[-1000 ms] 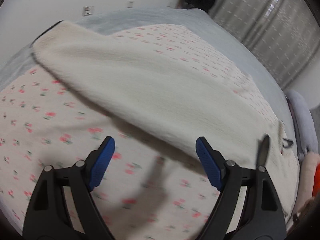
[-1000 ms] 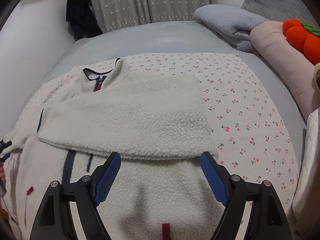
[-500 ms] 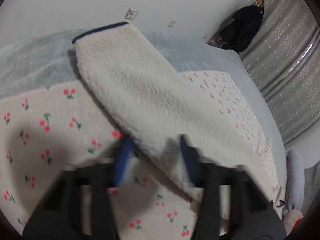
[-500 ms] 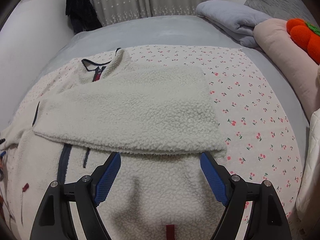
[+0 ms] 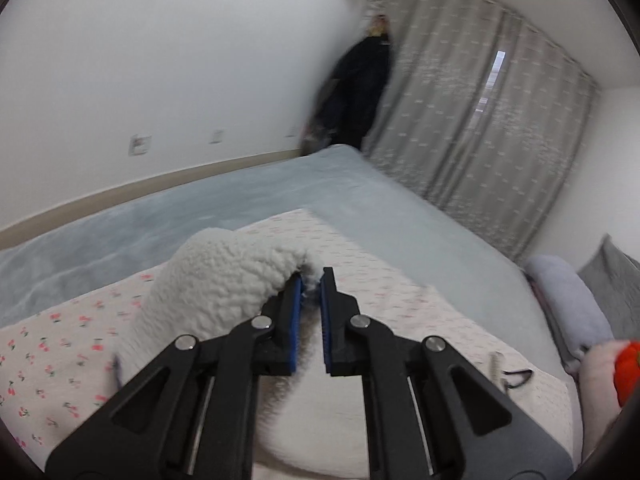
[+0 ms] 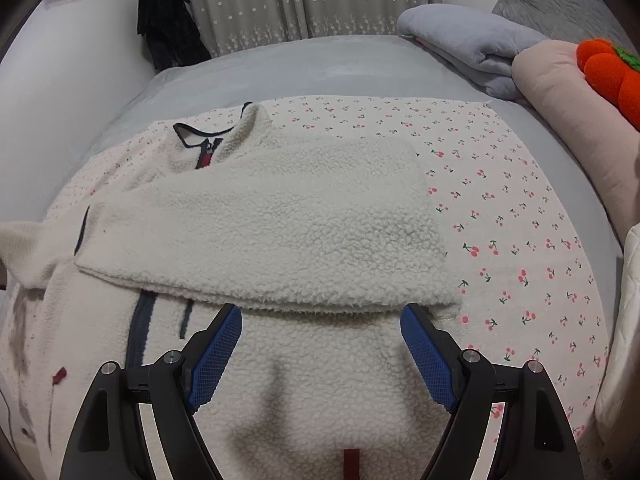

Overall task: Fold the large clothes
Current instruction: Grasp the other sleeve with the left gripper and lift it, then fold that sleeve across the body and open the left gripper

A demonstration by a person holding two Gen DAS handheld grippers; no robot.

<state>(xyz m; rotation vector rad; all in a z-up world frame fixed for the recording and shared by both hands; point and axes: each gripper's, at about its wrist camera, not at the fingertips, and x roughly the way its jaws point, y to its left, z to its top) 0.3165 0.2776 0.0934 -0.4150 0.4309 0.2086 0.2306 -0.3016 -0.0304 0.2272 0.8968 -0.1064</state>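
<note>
A cream fleece jacket (image 6: 288, 216) with a dark zip and navy collar trim lies on the cherry-print sheet (image 6: 520, 216), one sleeve folded across its chest. My left gripper (image 5: 311, 282) is shut on the other sleeve (image 5: 224, 276) and holds it lifted off the bed; that raised sleeve also shows at the left edge of the right wrist view (image 6: 24, 248). My right gripper (image 6: 320, 344) is open and empty, hovering just above the jacket's lower body, below the folded sleeve's edge.
A grey bedspread (image 6: 320, 64) covers the bed. A folded grey blanket (image 6: 468, 40), a pink pillow (image 6: 568, 104) and an orange plush toy (image 6: 612, 76) sit at the right. A dark coat (image 6: 168, 20) hangs by the curtains (image 5: 480, 112).
My left gripper has closed on the sleeve and lifted it off the sheet, tilting up toward the wall. My right gripper has stayed open and edged slightly forward over the jacket.
</note>
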